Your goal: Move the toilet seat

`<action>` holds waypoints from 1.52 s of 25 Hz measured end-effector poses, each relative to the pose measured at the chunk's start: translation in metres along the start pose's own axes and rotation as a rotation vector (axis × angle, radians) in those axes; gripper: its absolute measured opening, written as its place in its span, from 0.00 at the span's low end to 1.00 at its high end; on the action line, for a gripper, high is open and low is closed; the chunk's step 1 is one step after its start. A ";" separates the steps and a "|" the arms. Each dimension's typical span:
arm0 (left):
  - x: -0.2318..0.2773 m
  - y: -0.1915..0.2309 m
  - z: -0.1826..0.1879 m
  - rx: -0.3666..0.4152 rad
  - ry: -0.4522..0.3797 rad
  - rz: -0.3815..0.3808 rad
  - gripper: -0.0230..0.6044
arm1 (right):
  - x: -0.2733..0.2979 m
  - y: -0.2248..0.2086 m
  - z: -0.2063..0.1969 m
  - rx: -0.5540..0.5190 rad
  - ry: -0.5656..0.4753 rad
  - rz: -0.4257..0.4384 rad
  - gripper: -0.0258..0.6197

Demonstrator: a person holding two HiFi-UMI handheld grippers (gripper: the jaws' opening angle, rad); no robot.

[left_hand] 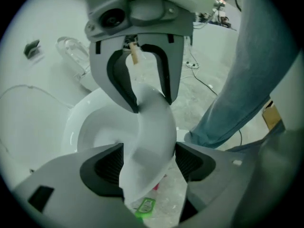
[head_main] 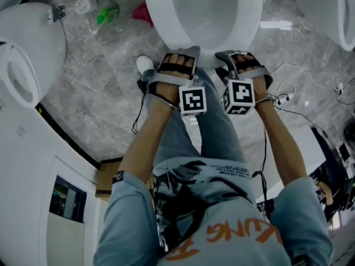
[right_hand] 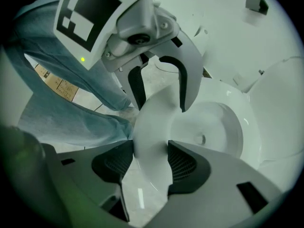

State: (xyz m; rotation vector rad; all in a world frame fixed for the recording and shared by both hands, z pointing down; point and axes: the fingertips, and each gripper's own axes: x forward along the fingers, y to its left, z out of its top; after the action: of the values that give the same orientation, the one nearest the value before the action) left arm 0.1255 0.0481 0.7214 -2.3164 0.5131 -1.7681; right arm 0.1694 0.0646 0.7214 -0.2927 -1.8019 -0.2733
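Note:
The white toilet seat [head_main: 250, 21] rings the bowl at the top of the head view. Both grippers are at its front rim, side by side. My left gripper [head_main: 177, 65] has the rim [left_hand: 152, 132] between its dark pads, and both pads touch it. My right gripper [head_main: 242, 65] stands just to its right, and its pads press on both faces of the rim [right_hand: 152, 127]. In the left gripper view the right gripper [left_hand: 142, 96] straddles the same rim further along; the right gripper view shows the left gripper [right_hand: 159, 91] doing likewise. The bowl [right_hand: 213, 127] lies open behind.
A second toilet [head_main: 28, 54] stands at the left and a third [head_main: 327, 10] at the top right. A green item [head_main: 108, 15], a pink item [head_main: 143, 13] and a round white drain cover [head_main: 86, 4] lie on the marble floor. Cables [head_main: 288, 96] run at the right. My legs and a white shoe [head_main: 145, 65] are before the bowl.

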 end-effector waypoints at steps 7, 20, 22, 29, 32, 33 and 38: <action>0.011 0.006 -0.001 0.158 0.036 0.108 0.54 | -0.007 -0.002 0.001 0.028 -0.008 -0.014 0.39; -0.061 0.043 0.008 0.123 0.026 0.098 0.44 | -0.078 -0.017 0.015 0.003 -0.090 -0.208 0.40; -0.078 0.054 0.008 0.114 0.046 0.096 0.44 | -0.096 -0.024 0.019 0.029 -0.101 -0.241 0.39; -0.127 0.071 0.016 -0.050 0.042 -0.025 0.44 | -0.164 -0.050 0.032 0.109 -0.118 -0.376 0.32; -0.146 0.102 0.023 -0.119 0.022 0.042 0.44 | -0.187 -0.063 0.038 0.108 -0.102 -0.425 0.29; -0.153 0.113 0.025 -0.129 0.019 0.065 0.43 | -0.196 -0.069 0.040 0.114 -0.103 -0.444 0.28; -0.187 0.168 0.024 -0.192 -0.006 0.128 0.43 | -0.238 -0.109 0.053 0.119 -0.101 -0.528 0.25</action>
State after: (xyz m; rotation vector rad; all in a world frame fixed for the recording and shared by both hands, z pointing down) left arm 0.0779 -0.0379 0.4884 -2.3504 0.8438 -1.7209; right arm 0.1410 -0.0332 0.4745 0.2659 -1.9654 -0.5257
